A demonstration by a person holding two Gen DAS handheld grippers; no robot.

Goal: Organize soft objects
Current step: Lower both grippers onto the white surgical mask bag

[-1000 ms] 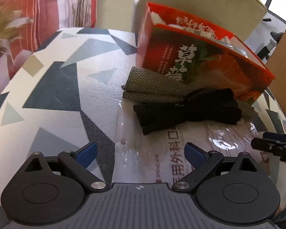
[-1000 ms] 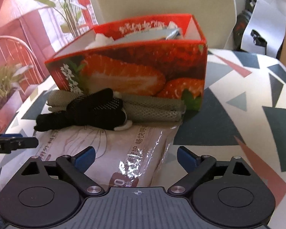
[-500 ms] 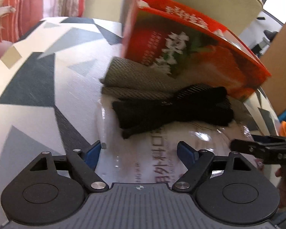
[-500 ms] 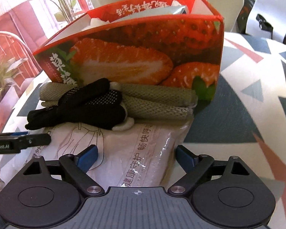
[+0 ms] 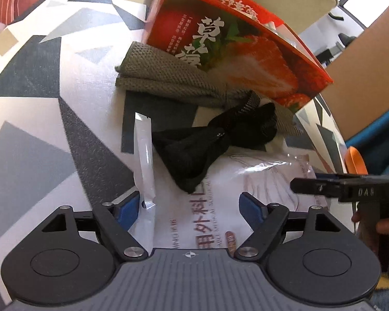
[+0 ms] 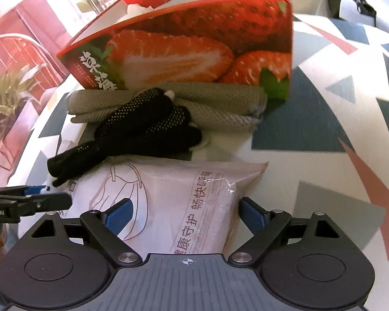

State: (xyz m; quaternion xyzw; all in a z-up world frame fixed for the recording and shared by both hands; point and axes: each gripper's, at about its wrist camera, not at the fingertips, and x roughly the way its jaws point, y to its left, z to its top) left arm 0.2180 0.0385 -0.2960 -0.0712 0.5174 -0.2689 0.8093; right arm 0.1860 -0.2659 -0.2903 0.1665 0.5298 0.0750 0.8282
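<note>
**Both grippers set around the mask packet**

Left gripper point(image 5: 192, 204): jaws wide, have just been closing; the packet's point(image 5: 259, 178) left end lies between them, its edge flap standing up by the left pad. Grip on it: cannot tell. Right gripper point(image 6: 185, 213): jaws wide, straddling the packet's right end, pads just beside its sides. Black glove point(image 6: 140, 132) lies partly on the packet's far edge. Behind it, grey cloth point(image 6: 220, 96) against the strawberry box point(image 6: 194, 49). All on the patterned table point(image 6: 337, 119).
</note>
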